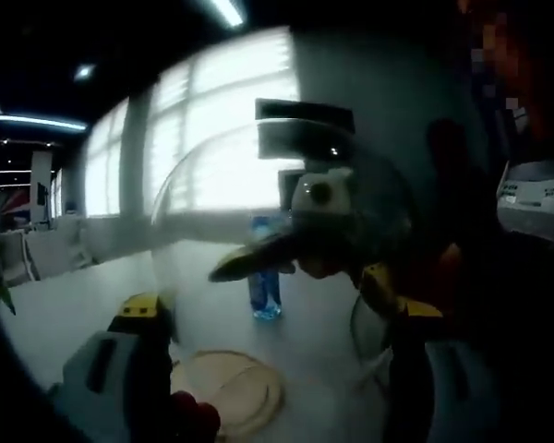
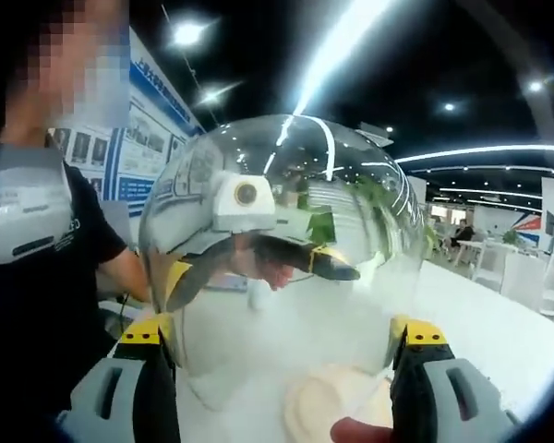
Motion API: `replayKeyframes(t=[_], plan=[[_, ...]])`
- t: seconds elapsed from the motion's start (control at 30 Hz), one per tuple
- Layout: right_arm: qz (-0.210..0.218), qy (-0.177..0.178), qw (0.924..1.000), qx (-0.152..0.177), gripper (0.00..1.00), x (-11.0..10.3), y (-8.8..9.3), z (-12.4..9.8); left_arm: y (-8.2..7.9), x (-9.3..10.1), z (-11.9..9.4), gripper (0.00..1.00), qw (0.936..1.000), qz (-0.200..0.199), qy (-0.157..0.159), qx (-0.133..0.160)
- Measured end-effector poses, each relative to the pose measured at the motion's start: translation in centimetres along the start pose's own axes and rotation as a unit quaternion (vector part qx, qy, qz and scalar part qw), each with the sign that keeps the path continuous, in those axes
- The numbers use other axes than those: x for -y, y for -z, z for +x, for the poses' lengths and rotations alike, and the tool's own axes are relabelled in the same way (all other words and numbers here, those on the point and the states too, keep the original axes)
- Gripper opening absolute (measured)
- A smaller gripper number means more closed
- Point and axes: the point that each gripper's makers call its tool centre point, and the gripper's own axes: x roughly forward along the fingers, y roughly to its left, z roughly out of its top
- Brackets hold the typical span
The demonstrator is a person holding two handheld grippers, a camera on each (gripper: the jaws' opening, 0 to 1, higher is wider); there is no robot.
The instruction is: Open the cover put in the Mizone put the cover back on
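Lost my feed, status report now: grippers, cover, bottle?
Both grippers, left and right, clamped on clear dome cover, lifted off wooden base. Blue bottle upright on table beyond, untouched.

no legible text anywhere, wall posters (image 2: 134, 129) and bottle label (image 1: 264, 277) too blurred to read

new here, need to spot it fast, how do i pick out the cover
Find the white table, then the round wooden board on it. Lifted just above that board, between both grippers' yellow-tipped jaws, is the cover: a big see-through dome, unlike the slim blue bottle standing farther back.
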Motion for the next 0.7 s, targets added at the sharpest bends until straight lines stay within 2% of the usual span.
replayKeyframes(t=[0.3, 0.7], plan=[[-0.01, 0.008, 0.9996, -0.024, 0.9, -1.8, 0.3, -0.9, 0.2, 2.0, 0.0, 0.85, 0.9999, 0.012, 0.005, -0.01], [-0.004, 0.009, 0.9999, -0.006, 0.9, -3.4, 0.3, -1.5, 0.2, 3.7, -0.2, 0.85, 0.9999, 0.007, 0.007, -0.009]])
